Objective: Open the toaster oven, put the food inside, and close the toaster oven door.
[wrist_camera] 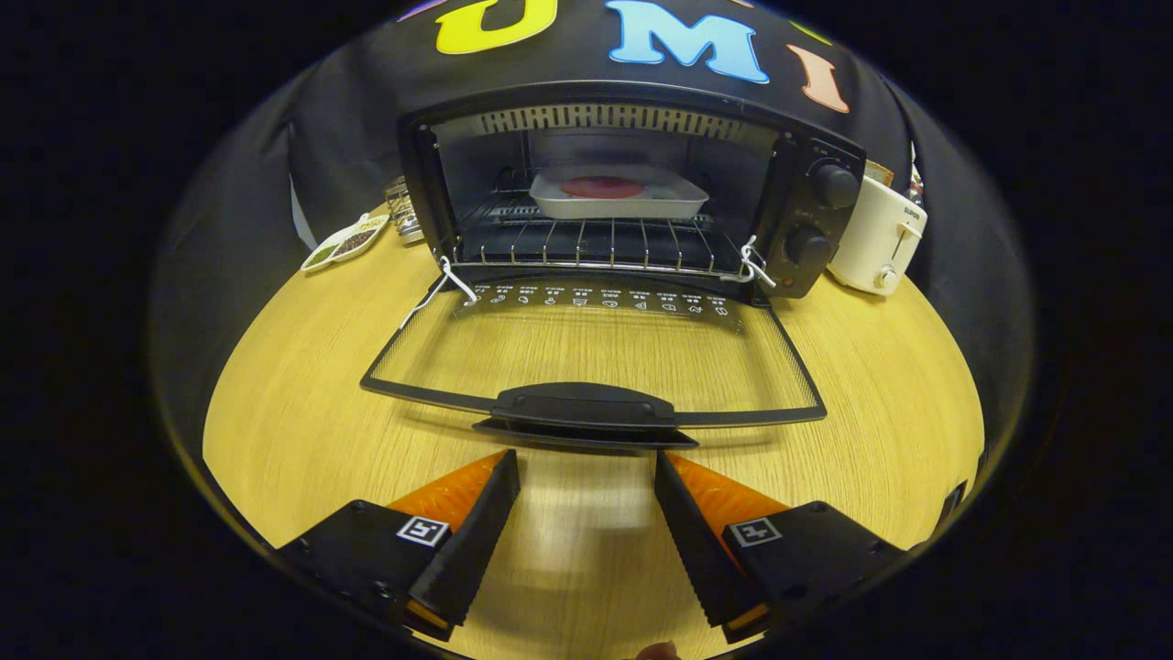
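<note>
Wooden table [302, 431] around lowered door [586, 353]; gripper [586, 481] jaws apart.

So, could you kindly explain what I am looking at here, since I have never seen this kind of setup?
A person carries a handheld two-finger gripper; the camera rides on it and looks forward along its fingers, which are open and hold nothing. Just ahead, on a wooden table, stands a toaster oven with its glass door folded down flat, its handle nearest the fingers. On the rack inside sits a tray with reddish food. A white toaster stands beside the oven.
</note>
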A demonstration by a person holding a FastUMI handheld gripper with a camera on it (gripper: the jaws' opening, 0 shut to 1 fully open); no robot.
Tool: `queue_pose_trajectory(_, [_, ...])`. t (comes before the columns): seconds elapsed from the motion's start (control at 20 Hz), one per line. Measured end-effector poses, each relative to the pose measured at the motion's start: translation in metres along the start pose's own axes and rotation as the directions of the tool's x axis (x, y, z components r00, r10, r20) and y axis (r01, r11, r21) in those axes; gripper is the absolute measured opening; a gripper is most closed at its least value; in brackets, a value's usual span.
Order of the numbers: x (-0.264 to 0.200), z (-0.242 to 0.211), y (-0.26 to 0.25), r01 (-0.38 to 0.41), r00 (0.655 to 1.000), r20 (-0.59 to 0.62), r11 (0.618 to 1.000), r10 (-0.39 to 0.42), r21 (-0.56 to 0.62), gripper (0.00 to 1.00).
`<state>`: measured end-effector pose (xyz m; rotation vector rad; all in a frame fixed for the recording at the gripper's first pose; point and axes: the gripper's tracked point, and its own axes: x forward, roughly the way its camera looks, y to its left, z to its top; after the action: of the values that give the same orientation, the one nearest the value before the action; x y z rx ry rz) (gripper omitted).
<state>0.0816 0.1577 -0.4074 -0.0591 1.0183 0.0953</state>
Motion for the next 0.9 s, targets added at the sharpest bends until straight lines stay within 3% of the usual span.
queue_pose_trajectory(0.45, [-0.039, 0.031, 0.0, 0.05, 0.981, 0.191, 0.998, -0.041, -0.043, 0.95])
queue_pose_trajectory(0.6, [-0.053, 0.057, 0.004, 0.054, 0.956, 0.291, 0.995, -0.027, -0.088, 0.96])
queue_pose_trajectory(0.7, [-0.062, 0.071, 0.018, 0.002, 0.944, 0.329, 0.993, 0.036, -0.114, 0.98])
queue_pose_trajectory(0.9, [-0.099, 0.112, 0.021, -0.007, 0.887, 0.457, 0.992, 0.063, -0.123, 0.97])
